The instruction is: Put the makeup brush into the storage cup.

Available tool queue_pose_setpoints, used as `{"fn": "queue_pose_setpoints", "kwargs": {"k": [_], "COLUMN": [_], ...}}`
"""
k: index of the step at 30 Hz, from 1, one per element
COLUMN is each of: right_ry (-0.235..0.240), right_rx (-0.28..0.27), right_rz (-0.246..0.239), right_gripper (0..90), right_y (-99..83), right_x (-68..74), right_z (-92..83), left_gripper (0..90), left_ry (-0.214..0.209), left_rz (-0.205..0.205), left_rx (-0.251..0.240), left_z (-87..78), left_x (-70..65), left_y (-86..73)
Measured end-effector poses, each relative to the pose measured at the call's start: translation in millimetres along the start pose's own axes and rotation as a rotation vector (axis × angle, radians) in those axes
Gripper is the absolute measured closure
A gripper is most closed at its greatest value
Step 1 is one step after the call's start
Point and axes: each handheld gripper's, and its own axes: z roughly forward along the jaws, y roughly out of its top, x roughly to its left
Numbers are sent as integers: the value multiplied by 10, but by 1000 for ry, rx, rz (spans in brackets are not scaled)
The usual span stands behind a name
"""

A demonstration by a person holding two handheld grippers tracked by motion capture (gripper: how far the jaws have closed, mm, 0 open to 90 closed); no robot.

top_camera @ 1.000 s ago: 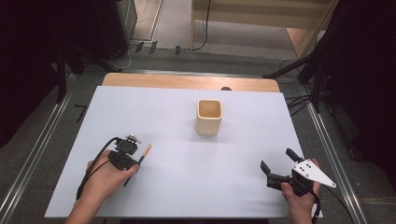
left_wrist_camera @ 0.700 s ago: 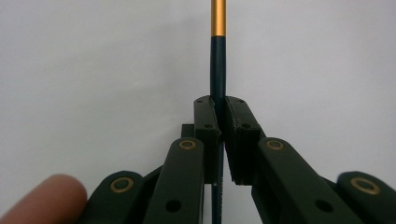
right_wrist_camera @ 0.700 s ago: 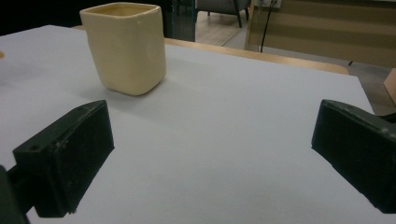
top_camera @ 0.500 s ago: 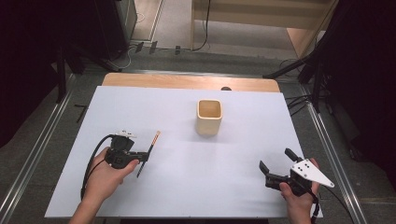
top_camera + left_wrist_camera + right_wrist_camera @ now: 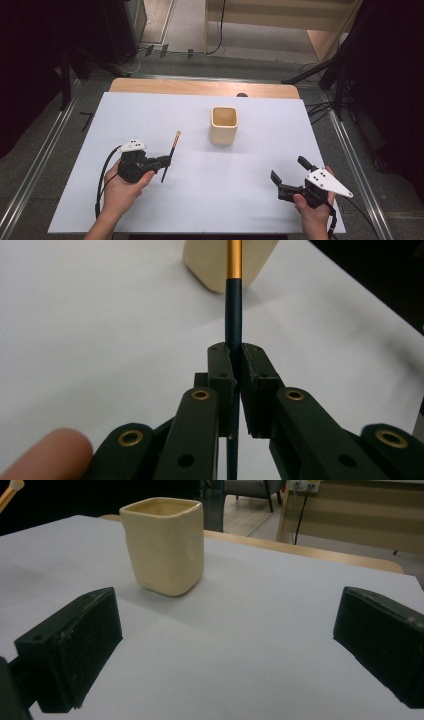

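Evidently the pencil [image 5: 170,154] is light, stiff and thin, apt to pivot in a grip, so it is best taken low on the dark shaft; it has an orange upper end; the left gripper [image 5: 164,161] is clamped on it above the table, left of the cream cup [image 5: 224,125] (square-mouthed); the right gripper [image 5: 288,175] gapes empty.

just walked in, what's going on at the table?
A person works two handheld grippers over a white table. The left gripper is shut on a thin dark brush with an orange upper section, lifted and pointing toward the cream square cup, which stands upright mid-table. The right gripper sits open near the table's right edge, holding nothing.
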Motion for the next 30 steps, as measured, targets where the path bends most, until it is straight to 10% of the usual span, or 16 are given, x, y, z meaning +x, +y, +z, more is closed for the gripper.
{"fn": "queue_pose_setpoints", "kwargs": {"k": [14, 30], "right_ry": [79, 127], "right_rx": [-5, -7], "right_rz": [3, 57], "right_gripper": [0, 168], "right_y": [286, 509], "right_x": [270, 621], "right_z": [142, 357], "left_gripper": [850, 850], "left_ry": [-72, -109], "left_rz": [93, 118], "left_rx": [-200, -263], "left_z": [38, 132], "left_x": [-148, -240], "left_y": [-24, -41]}}
